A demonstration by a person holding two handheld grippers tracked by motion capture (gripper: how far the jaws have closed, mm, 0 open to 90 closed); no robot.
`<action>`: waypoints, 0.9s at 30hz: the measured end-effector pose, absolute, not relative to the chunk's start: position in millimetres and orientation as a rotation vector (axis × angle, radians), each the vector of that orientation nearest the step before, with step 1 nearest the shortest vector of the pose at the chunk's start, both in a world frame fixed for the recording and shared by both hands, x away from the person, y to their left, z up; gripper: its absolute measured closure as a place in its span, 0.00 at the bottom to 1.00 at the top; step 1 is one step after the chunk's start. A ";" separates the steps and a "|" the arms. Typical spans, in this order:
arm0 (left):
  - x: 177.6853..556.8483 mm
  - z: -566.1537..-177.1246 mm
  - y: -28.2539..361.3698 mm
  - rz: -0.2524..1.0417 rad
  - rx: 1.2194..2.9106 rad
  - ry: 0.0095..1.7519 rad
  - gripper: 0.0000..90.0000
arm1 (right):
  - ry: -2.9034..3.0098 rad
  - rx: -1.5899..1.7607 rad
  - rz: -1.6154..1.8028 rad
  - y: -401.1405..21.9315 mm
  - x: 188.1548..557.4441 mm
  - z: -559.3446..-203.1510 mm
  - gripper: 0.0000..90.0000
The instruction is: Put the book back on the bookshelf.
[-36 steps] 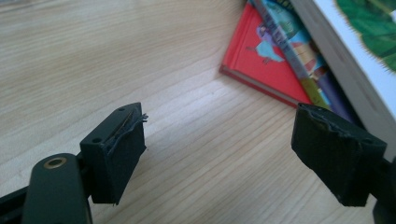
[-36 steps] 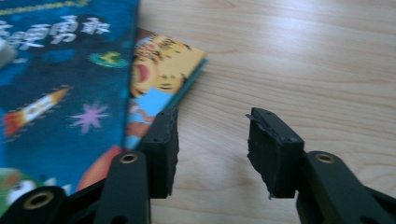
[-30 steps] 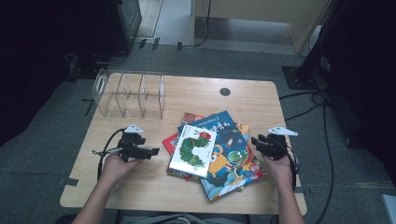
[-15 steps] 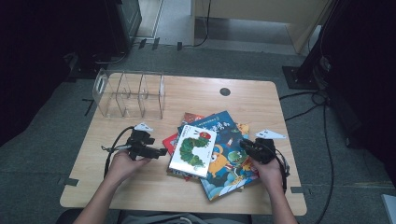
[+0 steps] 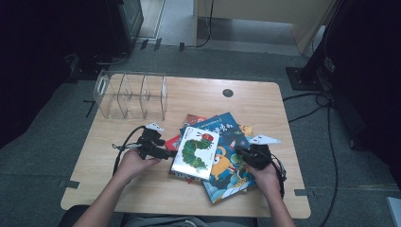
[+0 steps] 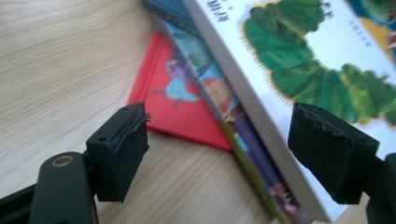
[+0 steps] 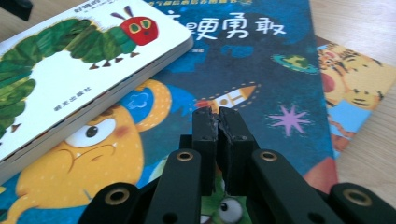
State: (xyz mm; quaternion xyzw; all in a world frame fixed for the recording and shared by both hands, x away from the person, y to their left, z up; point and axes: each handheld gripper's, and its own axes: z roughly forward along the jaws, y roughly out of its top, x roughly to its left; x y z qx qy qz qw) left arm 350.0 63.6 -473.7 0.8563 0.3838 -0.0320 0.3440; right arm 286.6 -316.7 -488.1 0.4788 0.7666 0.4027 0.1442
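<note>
A white caterpillar board book (image 5: 196, 151) lies on top of a loose pile, over a big blue rocket book (image 5: 229, 163) and a red book (image 5: 174, 142). My left gripper (image 5: 169, 154) is at the pile's left edge. In the left gripper view it (image 6: 224, 140) stands open, one pad (image 6: 122, 149) over bare wood and the other (image 6: 329, 151) over the caterpillar book (image 6: 327, 56), touching nothing. My right gripper (image 5: 239, 152) hovers over the blue book (image 7: 261, 60). Its jaws (image 7: 217, 116) have just been closing and are shut, with nothing between them.
A clear plastic divider rack (image 5: 130, 94) stands at the table's back left. An orange tiger book (image 7: 359, 88) pokes out from under the blue one on the right. A round cable hole (image 5: 228, 92) sits near the table's (image 5: 94, 189) far edge. Cables trail from both grippers.
Both hands have moved inward toward the pile of books. The right gripper's jaws have closed from partly open to shut, now above the blue book. The books have not moved.
</note>
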 end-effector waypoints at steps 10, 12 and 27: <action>358.7 -476.3 46.7 -0.121 2.272 0.964 0.26 | 2.302 1.300 1.141 -294.1 285.1 -489.6 0.96; 356.6 -477.0 45.9 -0.139 2.262 0.962 0.27 | 2.315 1.284 1.150 -289.2 285.0 -490.1 0.96; 355.6 -480.7 38.8 -0.190 2.237 0.972 0.27 | 2.384 1.214 1.204 -264.0 286.9 -492.3 0.96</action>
